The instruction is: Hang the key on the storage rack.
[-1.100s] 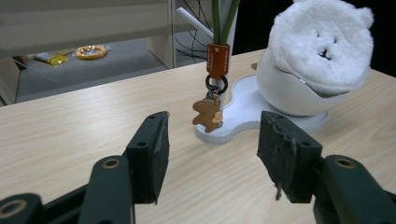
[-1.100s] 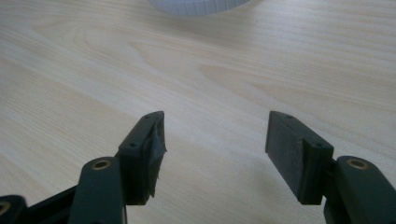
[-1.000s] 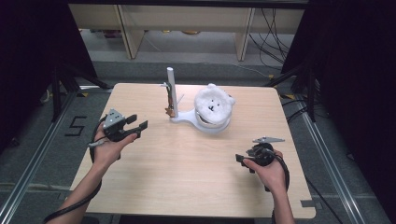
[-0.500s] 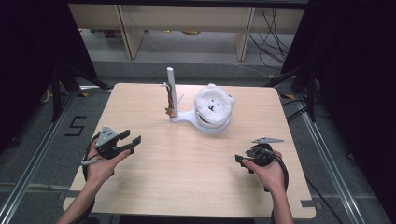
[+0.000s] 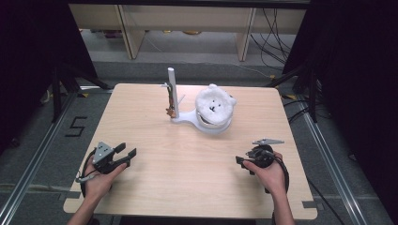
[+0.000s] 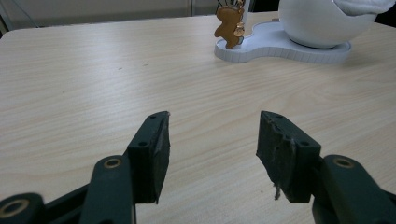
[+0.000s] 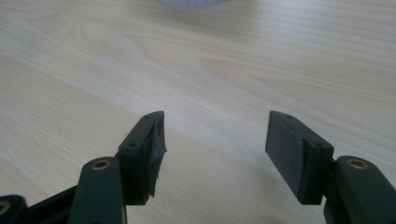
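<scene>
The left gripper [image 5: 126,153] has sunk toward the table [image 5: 187,159] since a second ago, jaws apart and empty (the right gripper [image 5: 244,160] too), while the small brown bear charm [image 6: 229,25] hangs well ahead, suggesting rest.

A black "5" [image 5: 76,127] is marked on the floor.

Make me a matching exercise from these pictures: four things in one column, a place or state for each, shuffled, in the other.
Things:
1. left tool
2. right tool
3. plush bear
4. gold bear charm

Places or states:
A. sits in the white bowl
B. hangs by the white post
C. open, near the table's left front
D. open, near the table's right front

Pairs: 1-C, 2-D, 3-A, 4-B
</scene>
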Demonstrator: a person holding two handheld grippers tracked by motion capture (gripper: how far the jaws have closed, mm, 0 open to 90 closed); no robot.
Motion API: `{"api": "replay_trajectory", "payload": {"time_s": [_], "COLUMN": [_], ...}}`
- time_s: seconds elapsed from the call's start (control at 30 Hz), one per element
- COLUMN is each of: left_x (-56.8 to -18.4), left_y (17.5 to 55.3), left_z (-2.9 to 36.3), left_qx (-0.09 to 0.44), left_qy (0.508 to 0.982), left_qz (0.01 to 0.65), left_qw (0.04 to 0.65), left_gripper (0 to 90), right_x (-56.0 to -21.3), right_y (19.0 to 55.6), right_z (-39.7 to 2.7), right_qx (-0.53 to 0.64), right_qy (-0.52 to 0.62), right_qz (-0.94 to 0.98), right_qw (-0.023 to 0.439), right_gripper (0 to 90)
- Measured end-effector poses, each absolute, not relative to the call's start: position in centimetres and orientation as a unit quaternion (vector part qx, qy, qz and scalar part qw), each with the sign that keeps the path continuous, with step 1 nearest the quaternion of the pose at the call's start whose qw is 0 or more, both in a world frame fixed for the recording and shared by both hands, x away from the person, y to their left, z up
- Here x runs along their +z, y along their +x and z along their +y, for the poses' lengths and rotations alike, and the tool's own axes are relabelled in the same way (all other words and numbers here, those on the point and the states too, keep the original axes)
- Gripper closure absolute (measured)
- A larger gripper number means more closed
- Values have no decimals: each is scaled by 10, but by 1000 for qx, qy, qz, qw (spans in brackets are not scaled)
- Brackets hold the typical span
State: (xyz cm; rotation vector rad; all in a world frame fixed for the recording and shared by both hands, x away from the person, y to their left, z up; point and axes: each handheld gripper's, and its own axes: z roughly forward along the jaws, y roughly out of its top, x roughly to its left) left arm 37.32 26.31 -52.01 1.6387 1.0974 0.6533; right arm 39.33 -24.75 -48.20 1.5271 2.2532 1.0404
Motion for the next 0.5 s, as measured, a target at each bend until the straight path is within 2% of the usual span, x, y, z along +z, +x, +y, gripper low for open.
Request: {"api": "replay_trajectory", "payload": {"time_s": [0.5], "left_x": [-523], "left_y": [369], "left_z": [262], "left_qx": [292], "left_qy": [674], "left_qz": [453], "left_qw": [505], "left_gripper": [420], "right_x": [-484], "right_y": [392], "right_z": [-247], "right_qx": [341], "right_qy": [523], "right_qz": [772], "right_qw": [114], "right_gripper": [388]}}
